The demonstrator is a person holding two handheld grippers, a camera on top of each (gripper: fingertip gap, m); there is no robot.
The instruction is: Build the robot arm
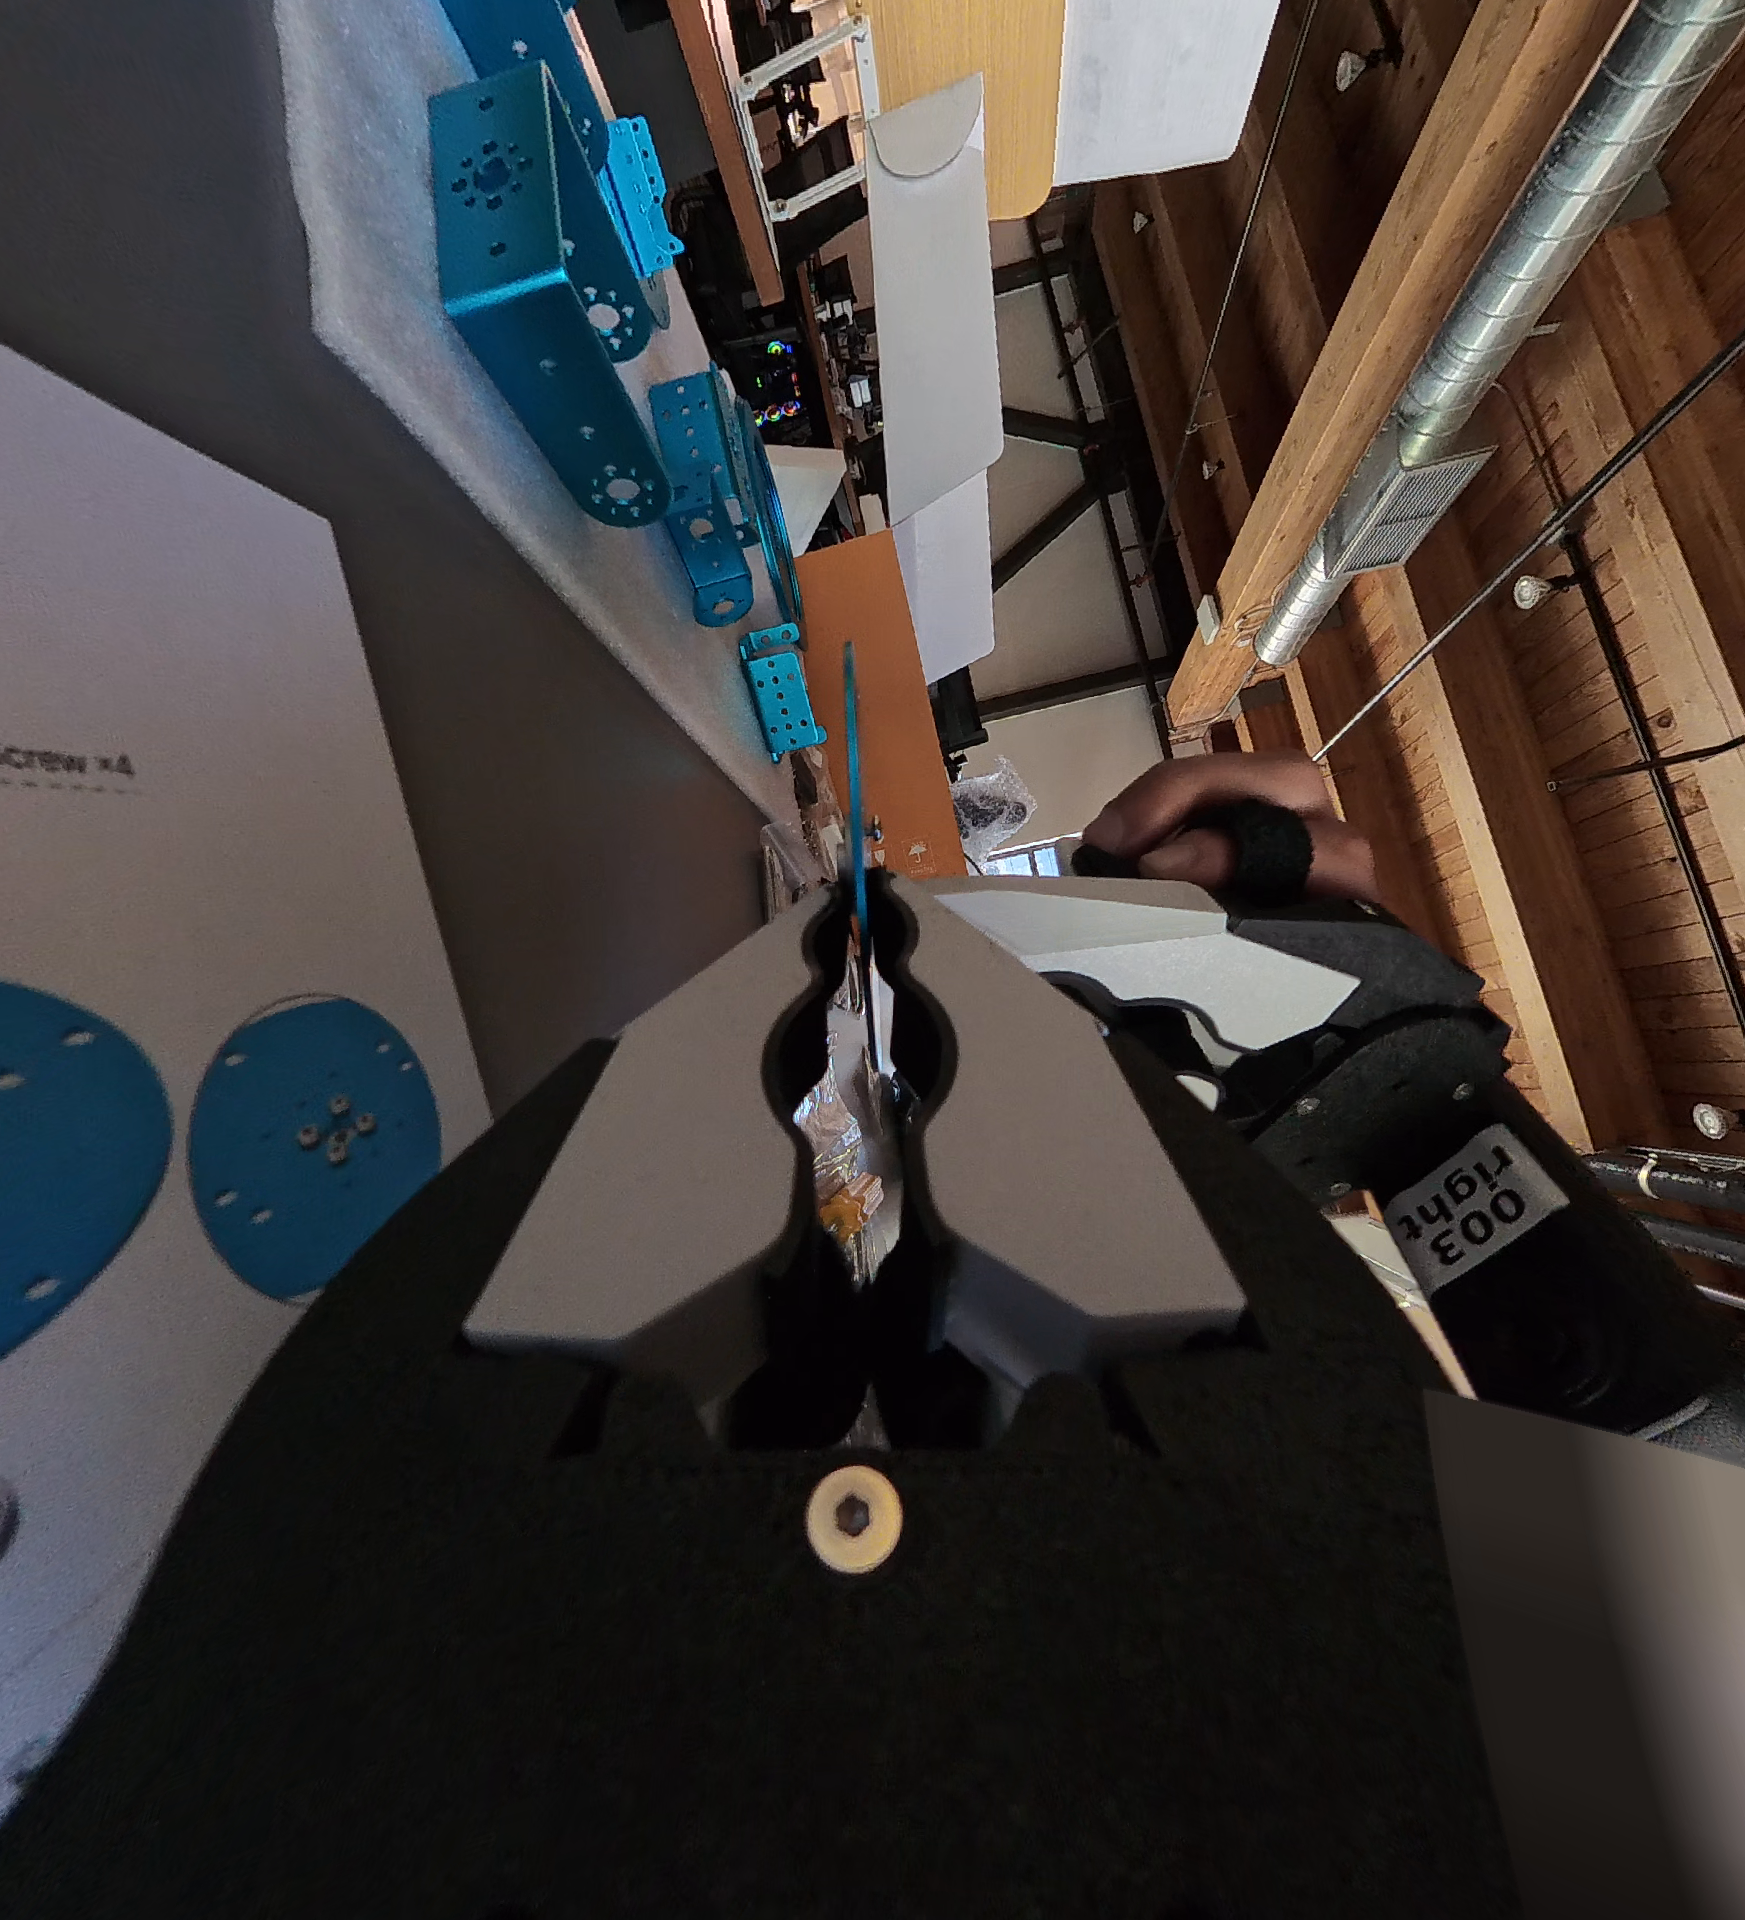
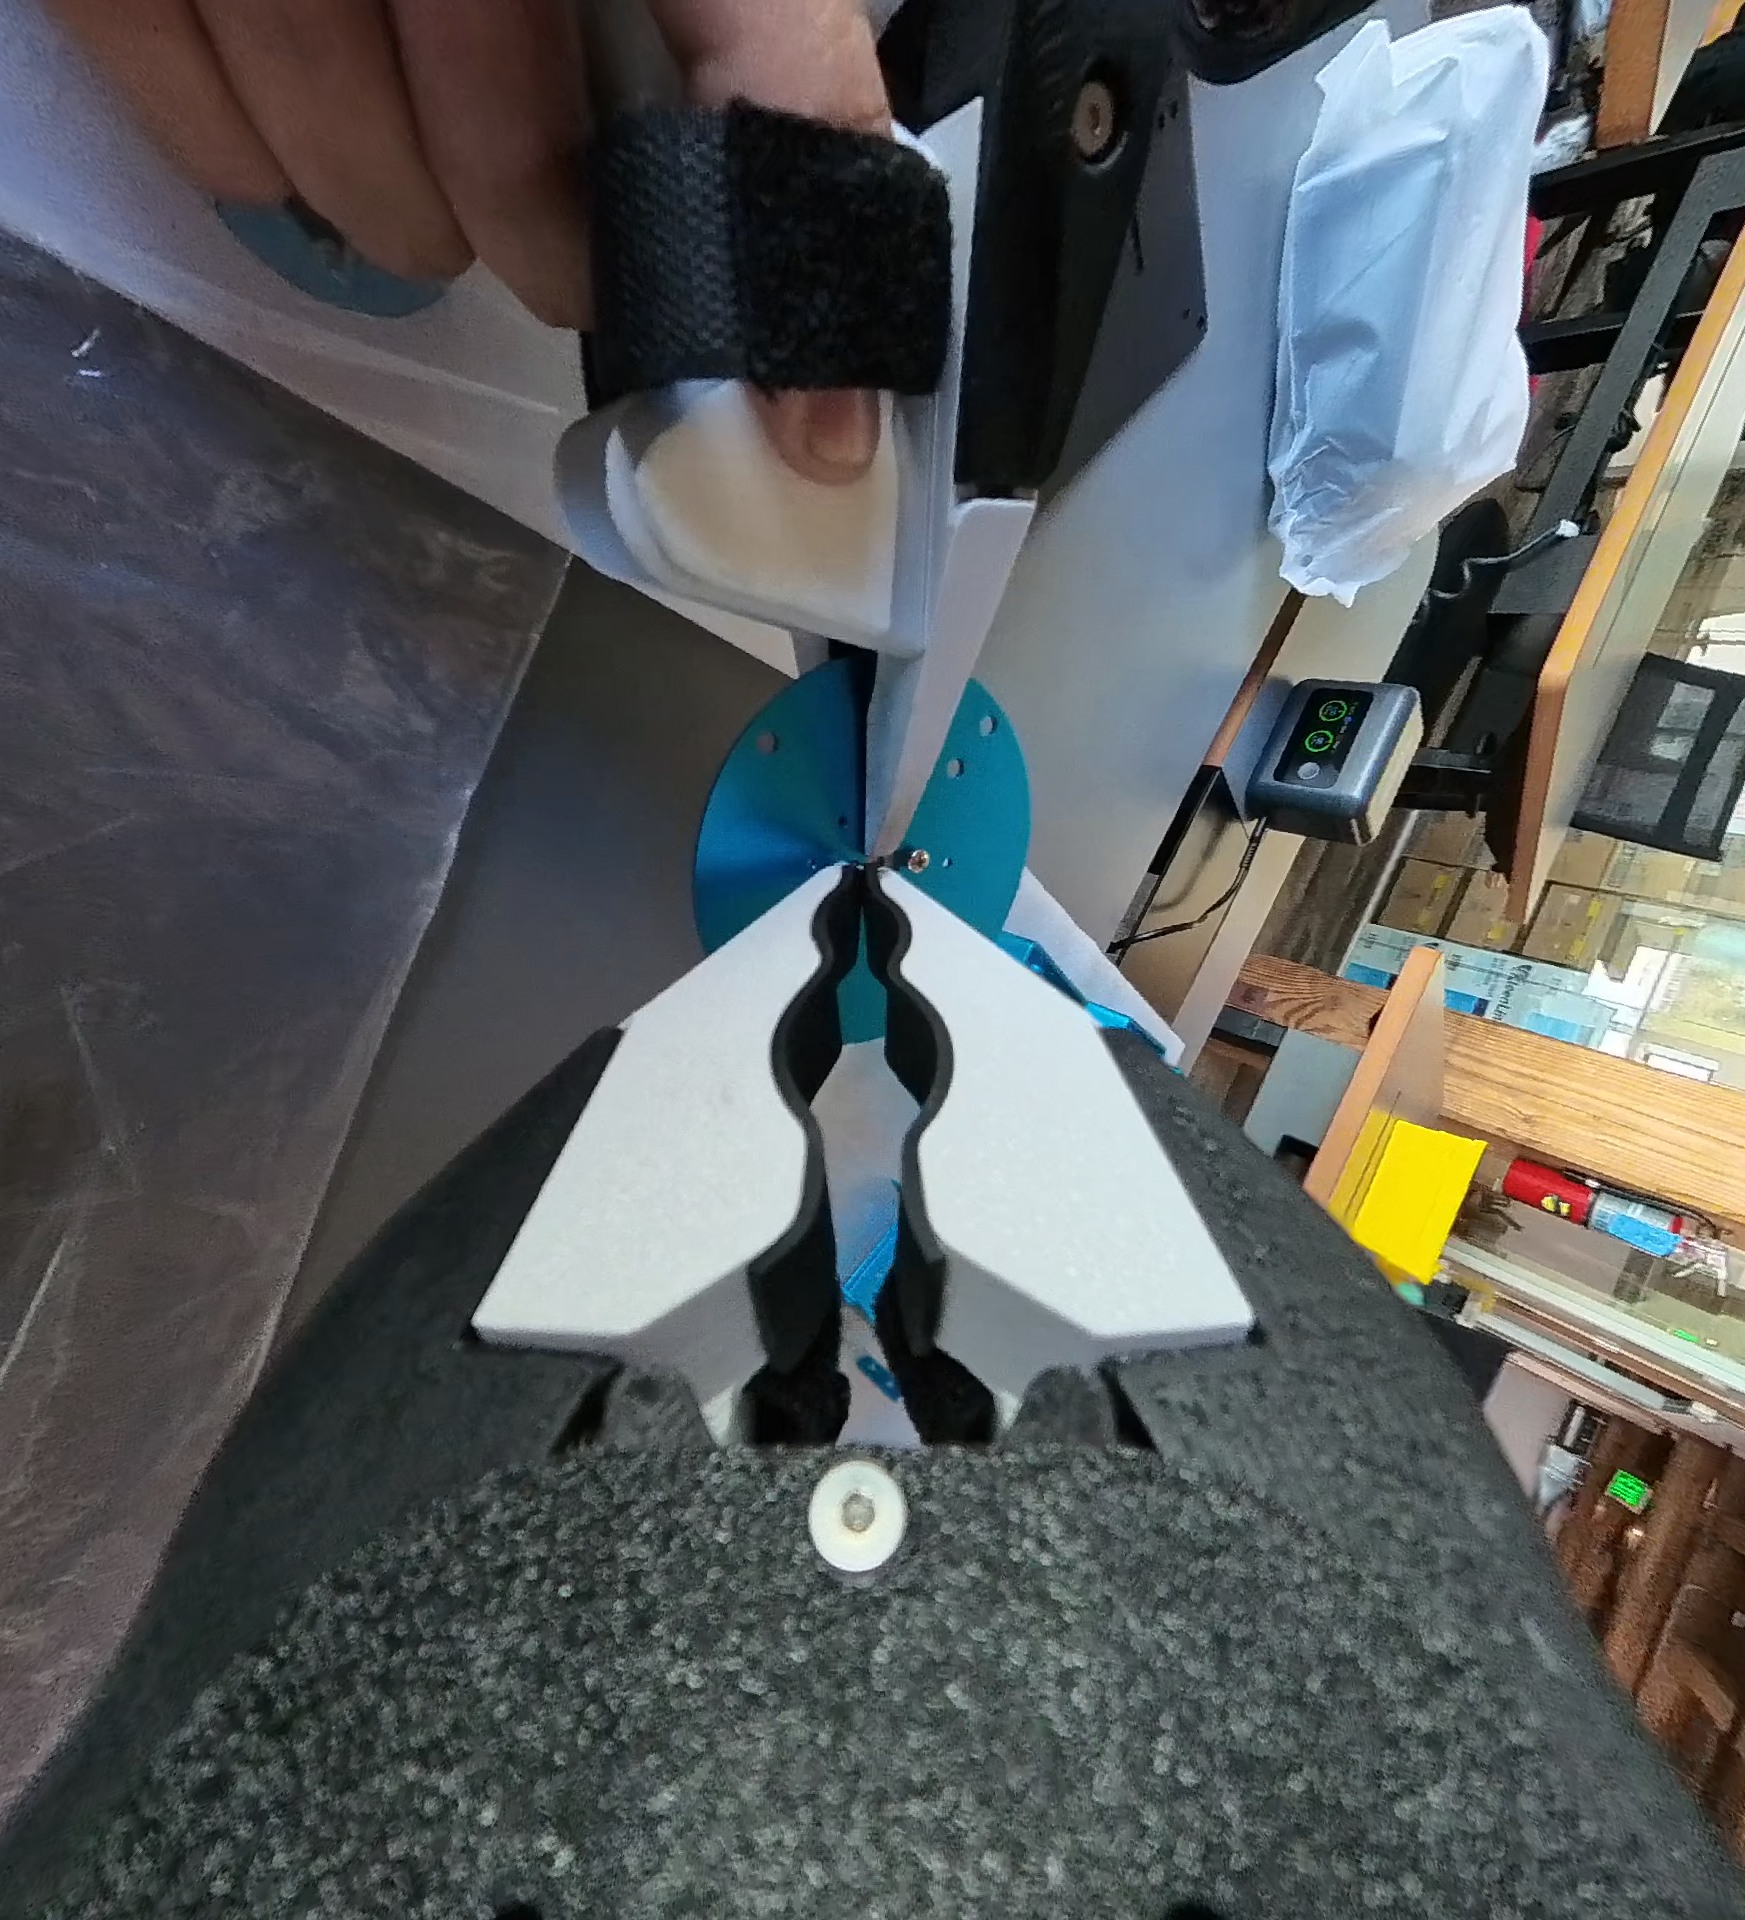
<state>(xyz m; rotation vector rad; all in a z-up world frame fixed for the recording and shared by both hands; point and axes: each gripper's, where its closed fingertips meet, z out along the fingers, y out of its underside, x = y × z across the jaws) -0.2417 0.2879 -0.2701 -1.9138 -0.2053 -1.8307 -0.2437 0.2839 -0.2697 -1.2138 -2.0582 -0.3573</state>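
My left gripper (image 1: 860, 883) is shut on a thin blue round disc (image 1: 852, 769), which shows edge-on and sticks out past the tips. In the right wrist view the same disc (image 2: 774, 831) faces me, with small holes in it, held by one of the left gripper's fingers (image 2: 925, 665). My right gripper (image 2: 870, 871) is shut, its tips touching the disc's centre beside a small screw (image 2: 916, 858). I cannot tell whether the tips pinch the screw. The right gripper's fingers (image 1: 1107, 914) come in from the right in the left wrist view.
Several blue perforated metal brackets (image 1: 535, 291) lie on a white foam mat (image 1: 380, 208). A printed sheet (image 1: 172, 935) with pictures of blue discs lies beside it on the dark table (image 2: 172, 779). A hand with a black strap (image 2: 774, 260) grips the left gripper. Shelves stand at the right. Left and right tips are no more than a few centimetres apart.
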